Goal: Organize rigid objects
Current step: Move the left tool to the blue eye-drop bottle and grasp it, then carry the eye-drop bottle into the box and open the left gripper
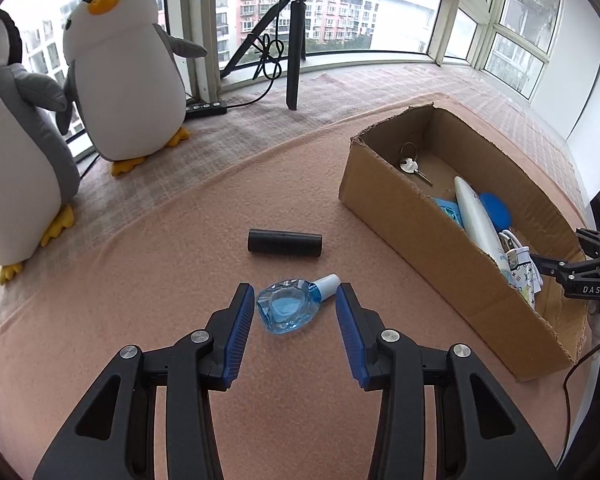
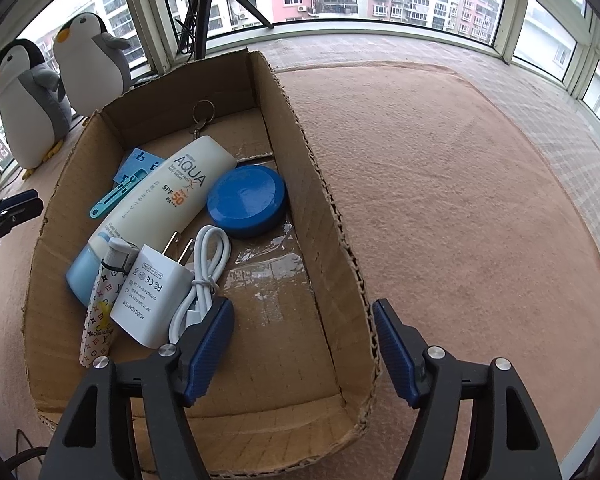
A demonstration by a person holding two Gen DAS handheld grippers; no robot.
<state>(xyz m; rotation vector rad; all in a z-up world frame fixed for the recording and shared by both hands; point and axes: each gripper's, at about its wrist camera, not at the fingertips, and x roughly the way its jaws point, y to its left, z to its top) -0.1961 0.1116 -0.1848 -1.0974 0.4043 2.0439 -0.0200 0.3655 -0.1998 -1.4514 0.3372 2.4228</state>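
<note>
- Blue glass bottle (image 1: 286,309), faceted clear body, white cap; lies on its side on the pink blanket (image 1: 160,280), between the pads of the left gripper (image 1: 295,304), jaws wide, not touching it.
- Black cylinder (image 1: 285,243) lies just beyond the bottle.
- Cardboard box (image 2: 320,184) holds sunscreen tube (image 2: 172,200), blue round lid (image 2: 247,201), white charger (image 2: 148,296), keys.
- Right gripper (image 2: 303,322): jaws wide, straddling the box wall, holding nothing.
- Two plush penguins (image 1: 128,80) by the window.

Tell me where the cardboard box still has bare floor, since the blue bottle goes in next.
The open cardboard box has bare floor at its near end, between the white charger adapter with its coiled white cable and the right wall. The far-left part is crowded: cream sunscreen tube, round blue lid, keys. The clear blue bottle lies between the left gripper's open jaws.
</note>
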